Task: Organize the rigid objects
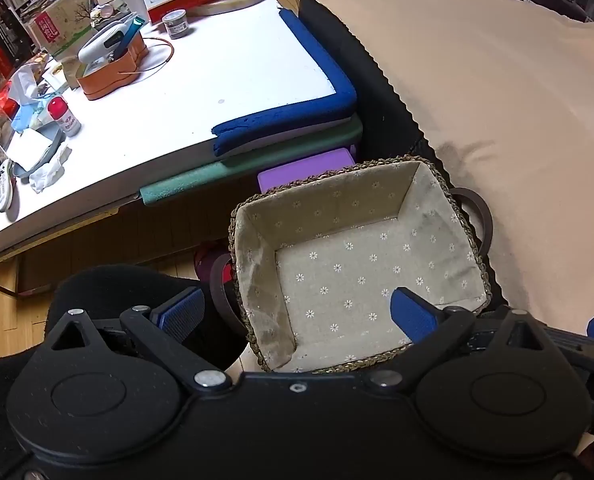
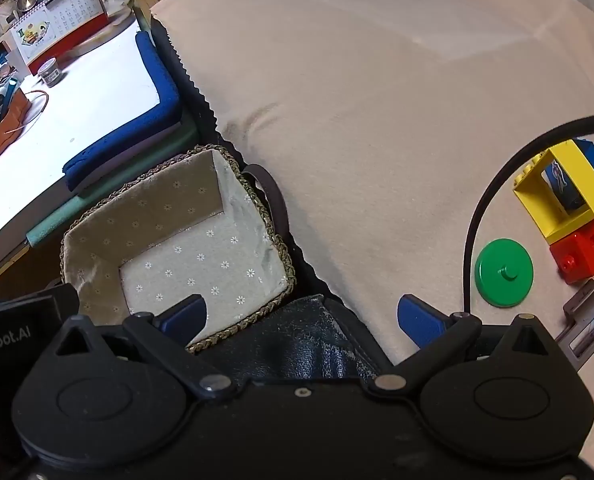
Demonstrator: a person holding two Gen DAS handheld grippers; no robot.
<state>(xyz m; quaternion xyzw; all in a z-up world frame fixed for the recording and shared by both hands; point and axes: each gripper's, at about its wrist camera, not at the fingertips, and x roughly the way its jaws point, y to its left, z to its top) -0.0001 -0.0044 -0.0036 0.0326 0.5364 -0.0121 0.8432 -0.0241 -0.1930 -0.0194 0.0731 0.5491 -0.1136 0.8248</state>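
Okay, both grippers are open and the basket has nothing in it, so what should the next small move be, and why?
Probably swing the right gripper right, toward the green disc. Its jaws stand open with nothing between them, the lined basket holds nothing, and the disc lies flat on the beige cloth as the nearest toy, ahead of the red blocks.

A lined basket (image 2: 201, 248) sits at the cloth's (image 2: 377, 120) left edge, with the table (image 2: 97, 92) to its far left; a disc (image 2: 504, 273) and toy blocks (image 2: 569, 208) lie on the cloth, far right.

Cluttered white table (image 1: 225, 80) above wooden floor (image 1: 1, 312).
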